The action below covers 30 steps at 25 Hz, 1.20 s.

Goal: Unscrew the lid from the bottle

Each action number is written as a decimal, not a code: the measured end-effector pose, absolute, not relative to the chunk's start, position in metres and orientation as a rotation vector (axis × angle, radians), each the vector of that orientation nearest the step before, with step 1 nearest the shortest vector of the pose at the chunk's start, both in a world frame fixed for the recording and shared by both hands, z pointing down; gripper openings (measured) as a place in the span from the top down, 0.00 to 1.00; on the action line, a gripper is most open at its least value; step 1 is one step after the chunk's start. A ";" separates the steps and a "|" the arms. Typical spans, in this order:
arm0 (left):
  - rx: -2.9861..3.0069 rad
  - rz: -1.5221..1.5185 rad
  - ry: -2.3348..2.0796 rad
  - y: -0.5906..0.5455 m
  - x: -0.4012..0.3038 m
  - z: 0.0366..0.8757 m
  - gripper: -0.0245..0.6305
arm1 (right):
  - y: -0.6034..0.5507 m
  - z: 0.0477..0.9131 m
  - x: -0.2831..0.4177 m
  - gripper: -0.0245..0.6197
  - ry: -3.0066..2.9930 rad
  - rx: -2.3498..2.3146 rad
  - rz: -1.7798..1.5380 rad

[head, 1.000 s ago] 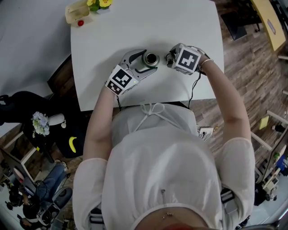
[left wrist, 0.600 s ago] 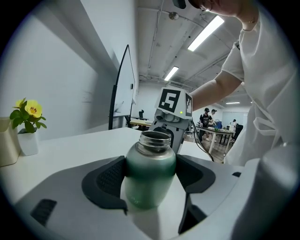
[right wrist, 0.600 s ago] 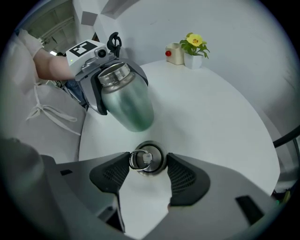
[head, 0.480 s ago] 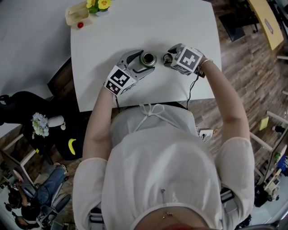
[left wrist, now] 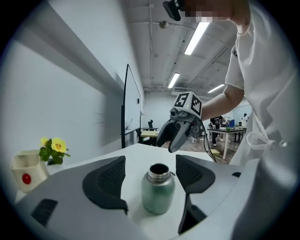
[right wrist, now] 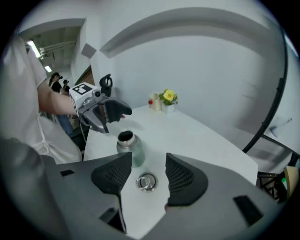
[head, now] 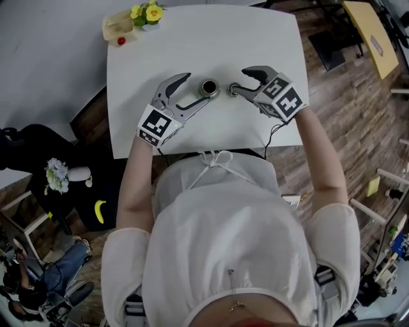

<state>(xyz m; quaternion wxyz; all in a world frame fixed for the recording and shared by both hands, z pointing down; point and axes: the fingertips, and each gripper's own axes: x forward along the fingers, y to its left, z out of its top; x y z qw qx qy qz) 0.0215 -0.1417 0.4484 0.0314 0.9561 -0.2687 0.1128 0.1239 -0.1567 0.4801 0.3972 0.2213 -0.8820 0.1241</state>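
Observation:
A green metal bottle [head: 209,87] stands upright on the white table [head: 192,38] with its mouth open. Its round metal lid [head: 234,90] lies flat on the table just right of it. My left gripper [head: 190,92] is open. In the left gripper view the bottle [left wrist: 158,190] shows between its pads without touching them. My right gripper [head: 241,80] hangs open above the lid [right wrist: 146,182]. Its jaws have just been closing a little, and the lid shows between them, untouched. Each gripper view shows the other gripper: the right gripper [left wrist: 180,131] and the left gripper [right wrist: 105,112].
A cream container [head: 118,29] with yellow flowers [head: 148,11] and a small red ball stands at the table's far left corner. The table's near edge runs just in front of the person's body. A wooden floor and furniture lie to the right.
Both grippers have lifted and drawn back from the bottle. The left jaws no longer hug the bottle. The right gripper tilted down over the lid on the table.

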 end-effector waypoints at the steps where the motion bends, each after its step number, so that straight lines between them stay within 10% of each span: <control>1: 2.959 0.323 -0.859 -0.143 0.016 0.436 0.42 | -0.161 0.469 0.123 0.61 -2.270 0.613 0.304; 6: 2.931 0.235 -1.106 -0.155 -0.015 0.378 0.45 | -0.174 0.418 0.110 0.72 -2.414 0.819 0.206; 16: 2.768 0.172 -1.473 -0.159 -0.074 0.323 0.91 | -0.182 0.353 0.114 0.95 -2.528 1.148 -0.011; 30: 2.740 0.188 -1.510 -0.157 -0.090 0.304 0.93 | -0.162 0.331 0.106 0.96 -2.636 1.312 -0.071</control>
